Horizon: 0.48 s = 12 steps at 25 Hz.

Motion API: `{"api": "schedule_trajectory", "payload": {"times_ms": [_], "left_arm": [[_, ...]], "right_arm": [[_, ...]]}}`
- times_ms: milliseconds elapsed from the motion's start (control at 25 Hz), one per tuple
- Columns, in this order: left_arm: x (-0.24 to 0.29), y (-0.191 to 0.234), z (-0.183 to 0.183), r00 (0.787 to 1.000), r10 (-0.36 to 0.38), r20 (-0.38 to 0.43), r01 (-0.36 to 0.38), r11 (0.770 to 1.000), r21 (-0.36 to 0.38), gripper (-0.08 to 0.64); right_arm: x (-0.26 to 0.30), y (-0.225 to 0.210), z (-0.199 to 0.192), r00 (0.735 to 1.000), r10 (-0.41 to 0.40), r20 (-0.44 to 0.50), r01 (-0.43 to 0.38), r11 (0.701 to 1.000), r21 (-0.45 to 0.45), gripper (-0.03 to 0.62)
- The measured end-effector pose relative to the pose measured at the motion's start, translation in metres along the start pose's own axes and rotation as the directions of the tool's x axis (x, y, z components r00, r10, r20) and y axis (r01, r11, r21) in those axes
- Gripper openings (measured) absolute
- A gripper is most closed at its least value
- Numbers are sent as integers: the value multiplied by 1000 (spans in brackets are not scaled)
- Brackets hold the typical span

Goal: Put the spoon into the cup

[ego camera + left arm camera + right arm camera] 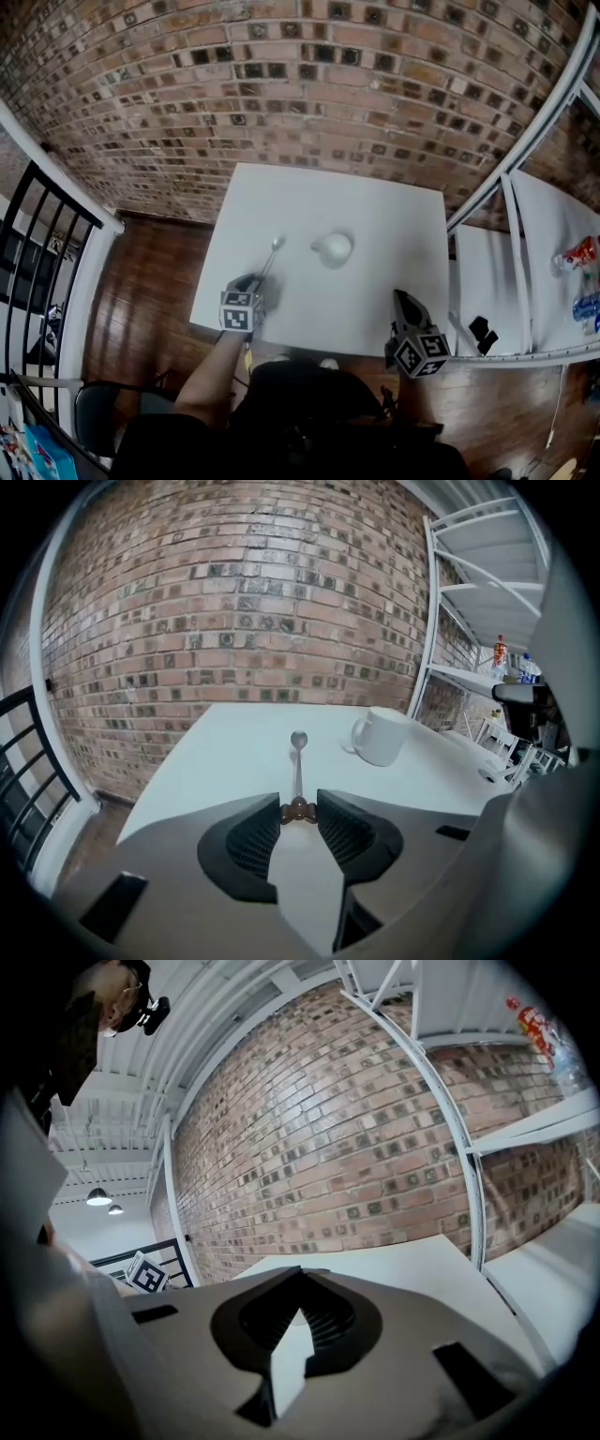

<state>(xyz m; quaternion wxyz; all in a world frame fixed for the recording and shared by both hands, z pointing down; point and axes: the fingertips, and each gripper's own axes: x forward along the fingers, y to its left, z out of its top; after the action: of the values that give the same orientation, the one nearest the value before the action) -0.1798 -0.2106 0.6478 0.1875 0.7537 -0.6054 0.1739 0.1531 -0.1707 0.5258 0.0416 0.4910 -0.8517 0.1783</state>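
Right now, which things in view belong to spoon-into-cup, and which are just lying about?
Job:
- spoon, brown handle end gripped in the left gripper jaws
- cup, upright on the table

Lying about:
- right gripper, jaws shut, empty
- bottles on the side shelf
- black object on the lower shelf
- railing

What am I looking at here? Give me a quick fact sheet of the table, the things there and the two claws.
Table: white, square
Spoon: brown handle end pinched, bowl pointing away
Cup: white, upright, right of the spoon, apart from it
Left gripper: shut on the spoon
Right gripper: shut, empty
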Motion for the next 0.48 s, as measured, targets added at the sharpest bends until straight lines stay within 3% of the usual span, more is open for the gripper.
{"api": "schedule_trajectory", "payload": {"times_ms": [240,480], "left_arm": [[-15,-13,51,992,-88,91,79,992,99,127],[-18,-52,97,962,-231,144,206,964,167,127]], "right_arm": [[0,11,3,1000,10,17,-10,1000,-3,5],[-9,13,5,999,-8,49,8,1000,-3,5]]}}
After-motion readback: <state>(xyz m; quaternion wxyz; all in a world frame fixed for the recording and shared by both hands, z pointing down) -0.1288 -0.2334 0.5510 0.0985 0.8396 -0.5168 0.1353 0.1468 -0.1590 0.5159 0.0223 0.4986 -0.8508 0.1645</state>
